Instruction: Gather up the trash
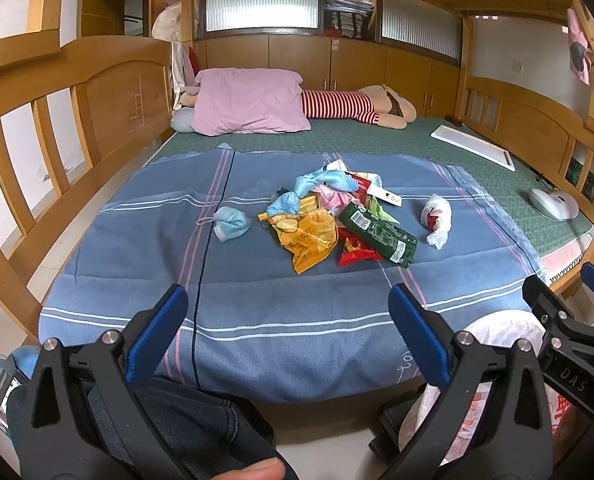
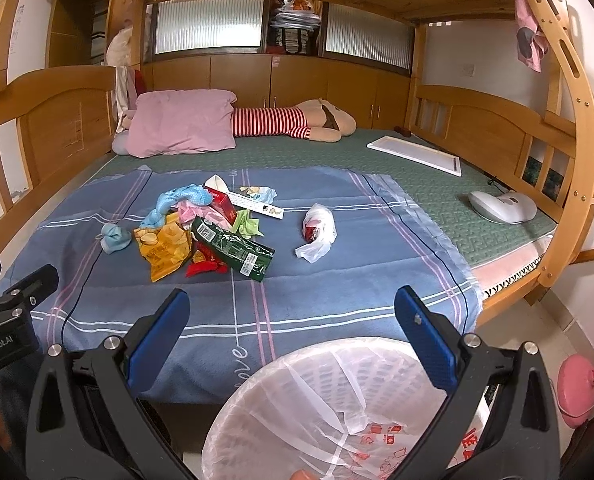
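Trash, a heap of crumpled snack wrappers (image 1: 329,220), a balled blue mask (image 1: 231,222) and a knotted white plastic bag (image 1: 437,218), lies on the blue striped blanket (image 1: 257,320). Nothing looks collected: left gripper (image 1: 287,328) and right gripper (image 2: 291,332) gape, holding nothing, above the lined white basket (image 2: 337,408).

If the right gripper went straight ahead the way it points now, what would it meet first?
Probably the blue striped blanket on the bed. The right gripper, jaws open and empty, aims above the lined wastebasket; the green snack wrapper lies further along, slightly left. Depth is unclear.
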`<state>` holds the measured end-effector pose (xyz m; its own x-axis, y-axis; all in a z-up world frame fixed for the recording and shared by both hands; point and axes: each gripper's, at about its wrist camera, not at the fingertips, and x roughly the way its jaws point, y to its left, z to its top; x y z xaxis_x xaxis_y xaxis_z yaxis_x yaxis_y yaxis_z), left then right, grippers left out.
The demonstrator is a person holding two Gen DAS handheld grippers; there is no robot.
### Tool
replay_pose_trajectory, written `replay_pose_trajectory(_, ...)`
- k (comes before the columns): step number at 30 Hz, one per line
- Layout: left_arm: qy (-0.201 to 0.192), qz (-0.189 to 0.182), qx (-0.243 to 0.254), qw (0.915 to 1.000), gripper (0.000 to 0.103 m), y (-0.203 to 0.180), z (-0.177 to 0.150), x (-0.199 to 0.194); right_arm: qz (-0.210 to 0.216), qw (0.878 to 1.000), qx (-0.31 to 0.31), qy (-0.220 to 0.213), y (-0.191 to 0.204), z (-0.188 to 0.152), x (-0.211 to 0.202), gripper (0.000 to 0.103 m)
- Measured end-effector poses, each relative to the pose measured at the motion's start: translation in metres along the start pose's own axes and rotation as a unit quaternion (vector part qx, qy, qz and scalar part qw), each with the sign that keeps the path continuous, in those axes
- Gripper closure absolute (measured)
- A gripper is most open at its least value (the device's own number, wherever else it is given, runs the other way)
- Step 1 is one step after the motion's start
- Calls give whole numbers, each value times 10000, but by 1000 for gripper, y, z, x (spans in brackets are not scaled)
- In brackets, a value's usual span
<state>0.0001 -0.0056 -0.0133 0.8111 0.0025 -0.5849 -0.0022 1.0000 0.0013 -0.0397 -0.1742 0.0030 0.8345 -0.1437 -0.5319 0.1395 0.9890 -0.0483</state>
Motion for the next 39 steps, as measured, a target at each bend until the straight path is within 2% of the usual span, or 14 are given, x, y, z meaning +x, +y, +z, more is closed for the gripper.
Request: replay_pose_trajectory(39,52,-12,-13,10000,3,-2,-3,3,-45,9999,154,58,-9,0,1,3)
